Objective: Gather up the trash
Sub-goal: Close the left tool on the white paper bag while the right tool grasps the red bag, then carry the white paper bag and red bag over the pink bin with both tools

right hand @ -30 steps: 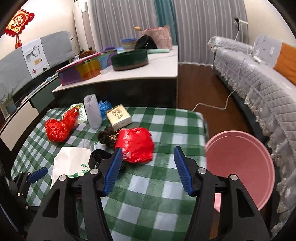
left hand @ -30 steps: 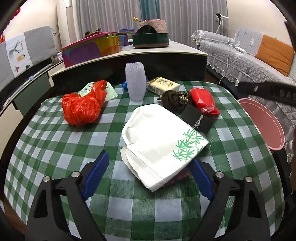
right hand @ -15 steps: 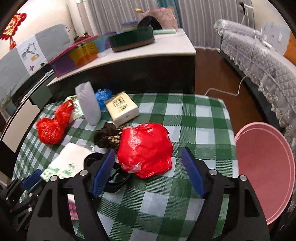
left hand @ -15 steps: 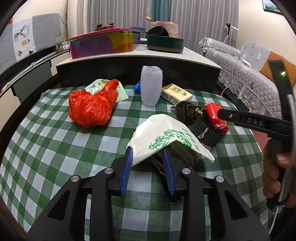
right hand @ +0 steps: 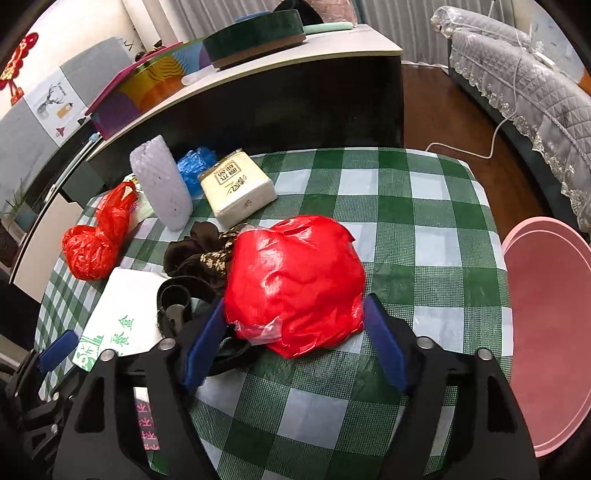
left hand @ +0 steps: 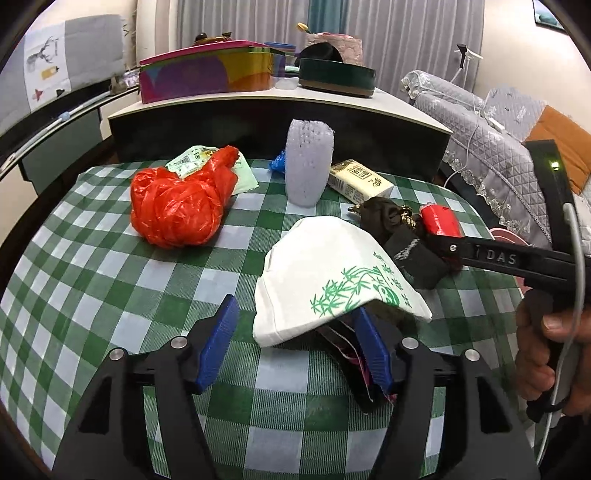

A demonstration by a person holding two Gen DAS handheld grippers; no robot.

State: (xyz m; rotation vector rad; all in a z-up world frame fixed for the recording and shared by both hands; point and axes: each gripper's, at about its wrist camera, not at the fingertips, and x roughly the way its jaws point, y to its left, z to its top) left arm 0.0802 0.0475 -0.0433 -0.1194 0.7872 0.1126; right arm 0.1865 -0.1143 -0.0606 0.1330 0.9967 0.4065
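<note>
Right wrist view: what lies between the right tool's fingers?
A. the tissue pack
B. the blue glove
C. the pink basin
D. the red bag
D. The red bag sits between the right tool's closing fingers; the tissue pack lies farther back on the table, and the pink basin stands off the table's right edge.

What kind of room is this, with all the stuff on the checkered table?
Most likely a living room in someone's home. There is a sofa with a quilted grey cover, long curtains behind it, and a low table with a green checked cloth holding bags and a tissue pack.
</note>
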